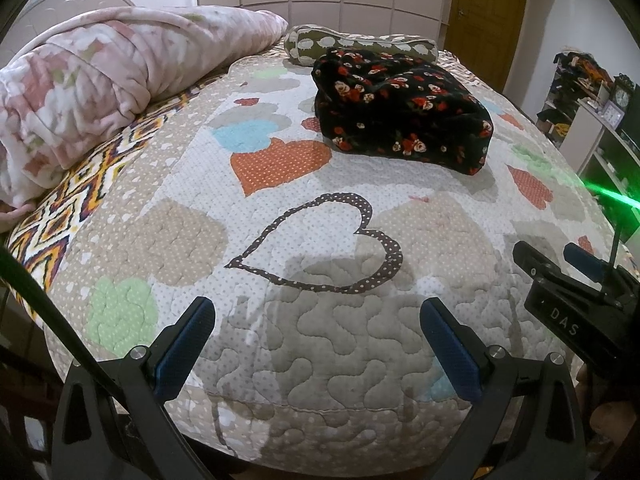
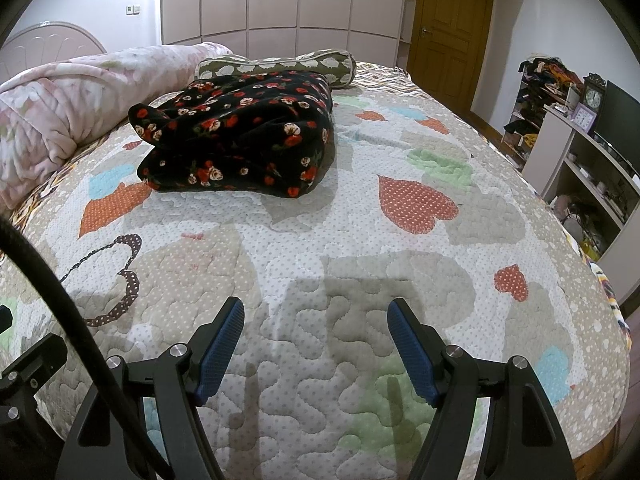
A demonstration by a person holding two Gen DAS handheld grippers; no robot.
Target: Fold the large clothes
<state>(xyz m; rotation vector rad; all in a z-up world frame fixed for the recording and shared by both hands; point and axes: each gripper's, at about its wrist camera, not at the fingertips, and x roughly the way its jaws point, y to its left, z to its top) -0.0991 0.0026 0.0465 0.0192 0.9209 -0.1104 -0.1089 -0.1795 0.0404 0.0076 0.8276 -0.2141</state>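
Black floral garment (image 1: 402,110) lies bundled on the bed (image 1: 328,340), both grippers' fingers (image 1: 188,344) (image 2: 222,350) wide apart, empty; folding apparently complete, next move likely none.

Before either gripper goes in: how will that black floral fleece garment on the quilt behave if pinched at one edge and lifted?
The black floral fleece garment lies in soft, rounded folds, so it is probably floppy: a one-edge pinch would likely let the bundle unfurl and drape. The plush pile looks thick, so probably bulky but light. On the quilted bedspread, it would likely drag rather than slide.
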